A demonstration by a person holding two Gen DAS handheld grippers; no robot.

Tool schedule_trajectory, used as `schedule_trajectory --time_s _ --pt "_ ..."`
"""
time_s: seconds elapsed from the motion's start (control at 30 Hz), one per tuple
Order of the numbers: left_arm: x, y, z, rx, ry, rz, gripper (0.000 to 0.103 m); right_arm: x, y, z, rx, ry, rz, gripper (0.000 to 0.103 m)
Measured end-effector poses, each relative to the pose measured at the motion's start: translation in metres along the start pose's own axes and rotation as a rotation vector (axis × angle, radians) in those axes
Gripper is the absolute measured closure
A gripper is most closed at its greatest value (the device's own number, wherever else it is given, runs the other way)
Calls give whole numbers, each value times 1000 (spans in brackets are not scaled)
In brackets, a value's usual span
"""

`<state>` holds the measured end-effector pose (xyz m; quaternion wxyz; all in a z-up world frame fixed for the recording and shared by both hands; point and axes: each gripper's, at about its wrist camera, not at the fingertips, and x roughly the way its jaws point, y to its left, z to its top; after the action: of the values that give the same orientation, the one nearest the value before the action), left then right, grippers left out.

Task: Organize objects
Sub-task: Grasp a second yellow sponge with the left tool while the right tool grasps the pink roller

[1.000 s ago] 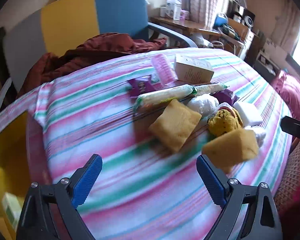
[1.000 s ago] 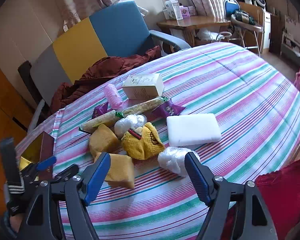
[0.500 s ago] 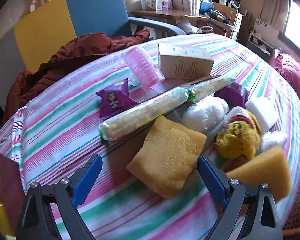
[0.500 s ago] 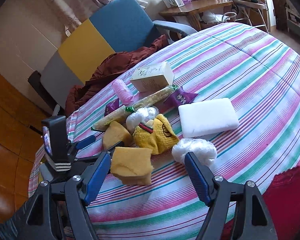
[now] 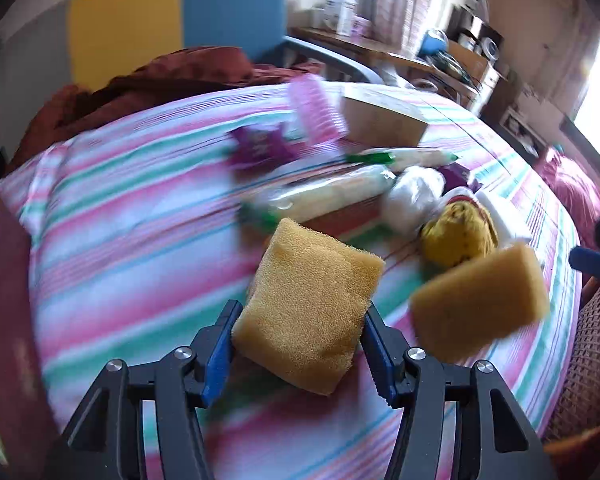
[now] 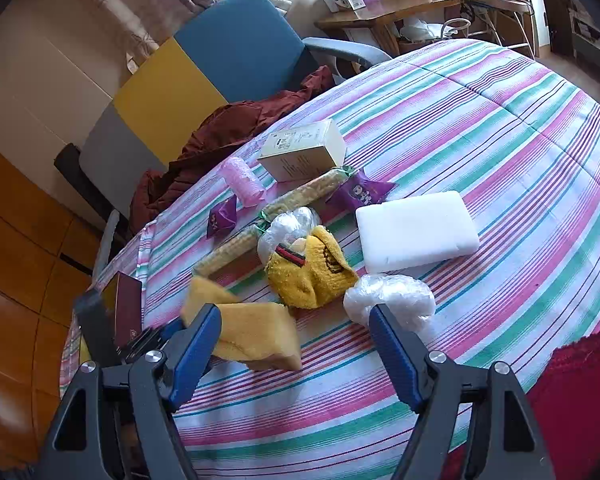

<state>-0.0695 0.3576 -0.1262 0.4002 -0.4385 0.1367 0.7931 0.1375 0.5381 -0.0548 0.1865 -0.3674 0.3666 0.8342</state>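
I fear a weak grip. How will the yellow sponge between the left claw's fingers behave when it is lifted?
The yellow sponge looks porous, so probably light and squashy. The closing left claw may dent its sides. Its rough surface should resist slipping.

The left gripper (image 5: pixel 298 344) has come down onto the nearer sponge (image 5: pixel 306 308), which a second ago lay well ahead of its fingers. Its jaws, wide apart then, are closing, with the sponge now between the blue pads (image 5: pixel 216 354), both touching its sides.
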Motion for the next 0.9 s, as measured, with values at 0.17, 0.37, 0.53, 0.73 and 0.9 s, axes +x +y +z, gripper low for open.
schedule_trajectory --time_s 0.17,0.37,0.53,0.73,0.9 --pt "-25 20 -28 -64 -11 46 44 7 17 2 -94 33 -43 25" --pt "-37 27 -47 -52 -32 70 44 19 54 22 -249 43 -60 25" --pt "-34 27 -45 -55 -35 71 44 49 98 56 -395 38 -88 25" --pt "-33 26 -46 -50 -46 78 43 107 129 94 -510 46 -167 37" --pt "-32 25 -47 -38 -58 83 43 164 140 111 -583 93 -248 45"
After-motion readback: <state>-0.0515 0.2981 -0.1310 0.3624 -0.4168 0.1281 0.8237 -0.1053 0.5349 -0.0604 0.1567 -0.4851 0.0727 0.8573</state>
